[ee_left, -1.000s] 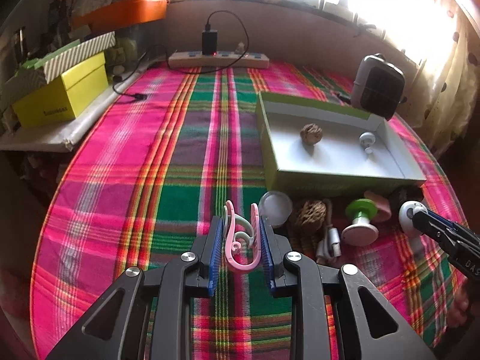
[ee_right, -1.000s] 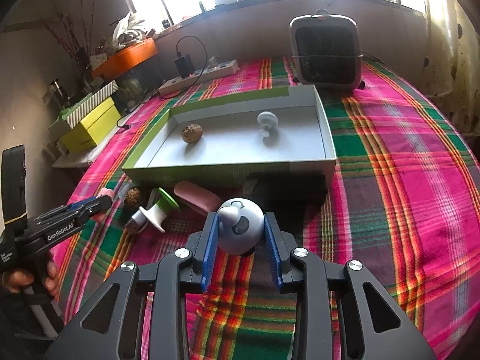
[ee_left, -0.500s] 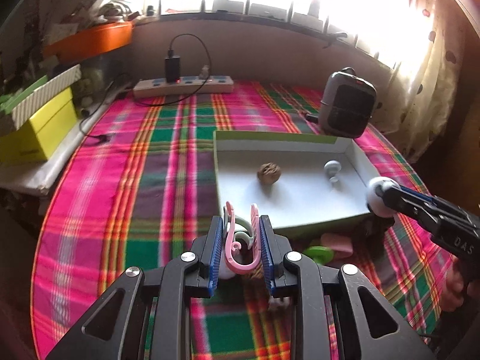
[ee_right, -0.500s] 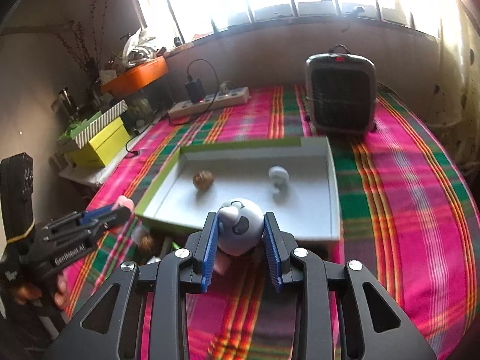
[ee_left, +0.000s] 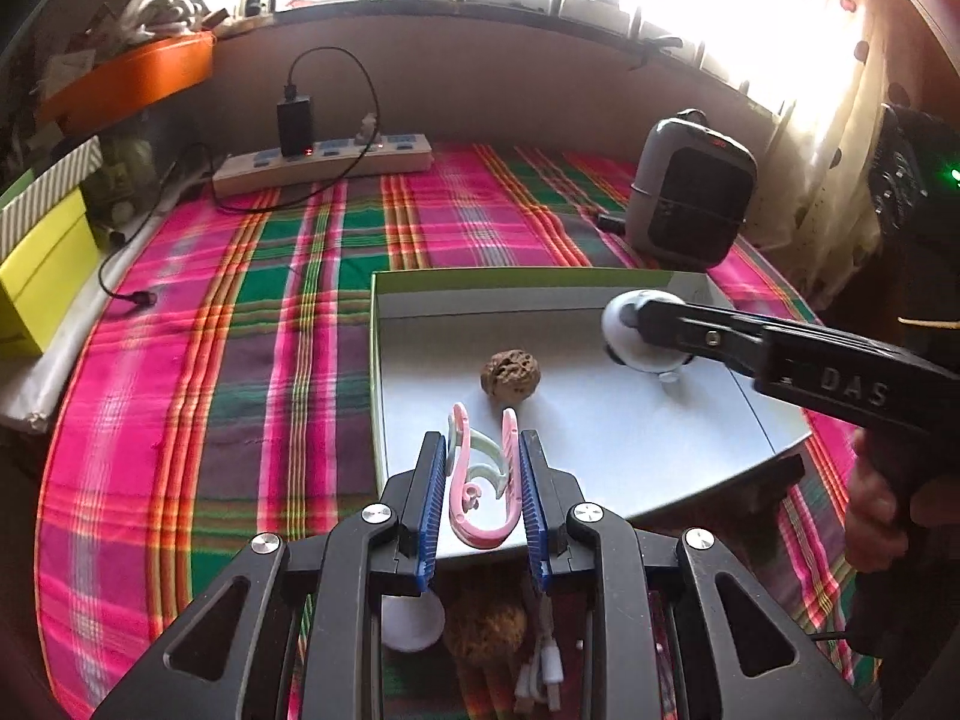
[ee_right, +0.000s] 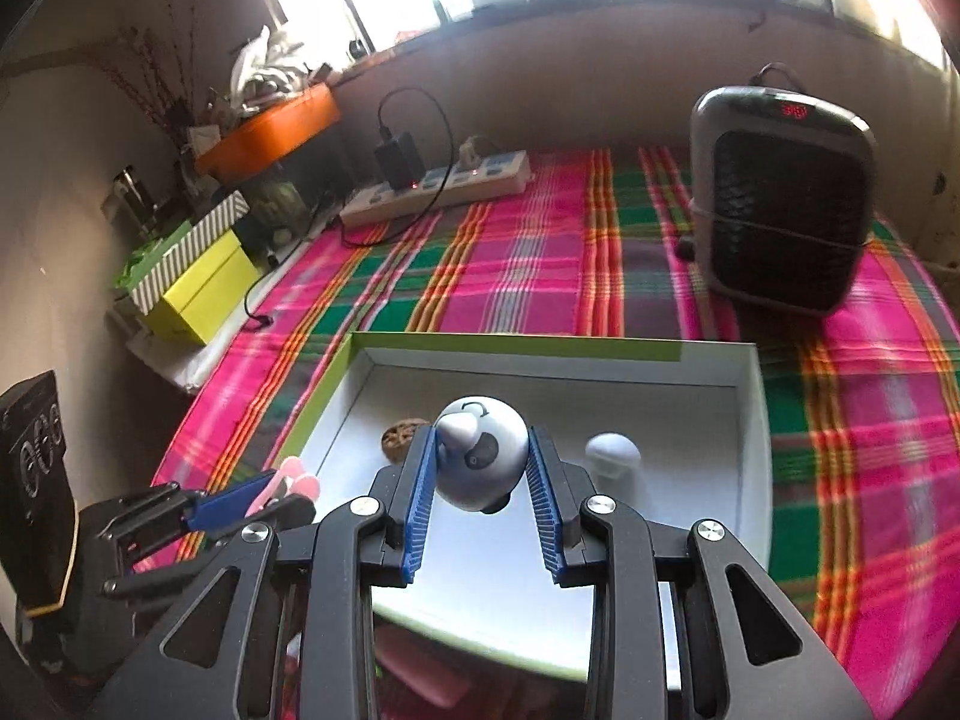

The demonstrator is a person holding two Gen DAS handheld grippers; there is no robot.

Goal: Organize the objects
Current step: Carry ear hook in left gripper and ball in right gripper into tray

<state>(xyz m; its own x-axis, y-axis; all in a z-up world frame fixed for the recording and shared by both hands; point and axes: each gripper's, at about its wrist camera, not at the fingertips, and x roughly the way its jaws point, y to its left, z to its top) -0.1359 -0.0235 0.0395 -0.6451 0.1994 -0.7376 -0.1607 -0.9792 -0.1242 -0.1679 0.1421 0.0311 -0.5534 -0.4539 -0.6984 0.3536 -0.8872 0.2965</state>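
The left gripper (ee_left: 483, 474) holds a pink-and-mint curved plastic hook (ee_left: 480, 480) pinched between its blue-padded fingers (ee_left: 433, 510), over the near edge of the shallow white cardboard tray with green outer walls (ee_left: 600, 438). The right gripper (ee_right: 483, 480) clamps a round white-and-grey plastic ball toy (ee_right: 480, 461) above the tray, where a brown wrinkled walnut (ee_left: 511, 373) and a small white mushroom-shaped knob (ee_right: 612, 453) lie apart on the tray floor, on the pink-and-green plaid cloth (ee_left: 240, 360).

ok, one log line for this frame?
left gripper: shut on pink clip | right gripper: shut on white ball toy | both over tray | inside: walnut
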